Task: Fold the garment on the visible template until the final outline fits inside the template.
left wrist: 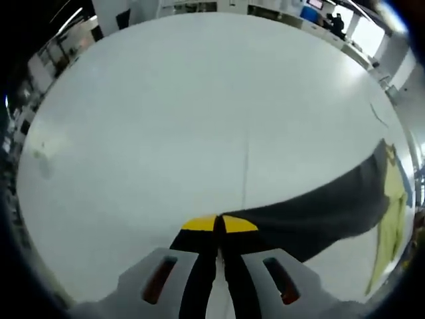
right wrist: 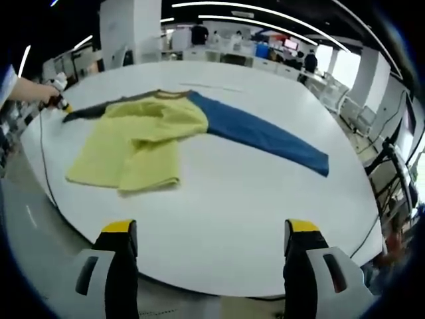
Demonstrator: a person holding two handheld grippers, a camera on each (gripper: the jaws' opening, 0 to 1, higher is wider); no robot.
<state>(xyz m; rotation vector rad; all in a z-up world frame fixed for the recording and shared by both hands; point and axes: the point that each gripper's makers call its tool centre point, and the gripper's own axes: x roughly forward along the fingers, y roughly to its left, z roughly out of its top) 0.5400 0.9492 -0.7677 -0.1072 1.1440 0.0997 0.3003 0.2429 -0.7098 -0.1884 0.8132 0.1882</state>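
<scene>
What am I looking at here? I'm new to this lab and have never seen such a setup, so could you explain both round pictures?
No robot here: a person holds a two-jaw gripper in each hand, and a fisheye camera rides on each.

The left gripper view looks along the left gripper. Its yellow-tipped jaws are shut on the end of the dark grey sleeve, stretched across the white table.

The right gripper view looks along the right gripper, open and holding nothing, near the table's edge. It takes in the whole garment: a yellow body, partly folded, with a blue sleeve spread out. At far left the other gripper grips the grey sleeve's end.
</scene>
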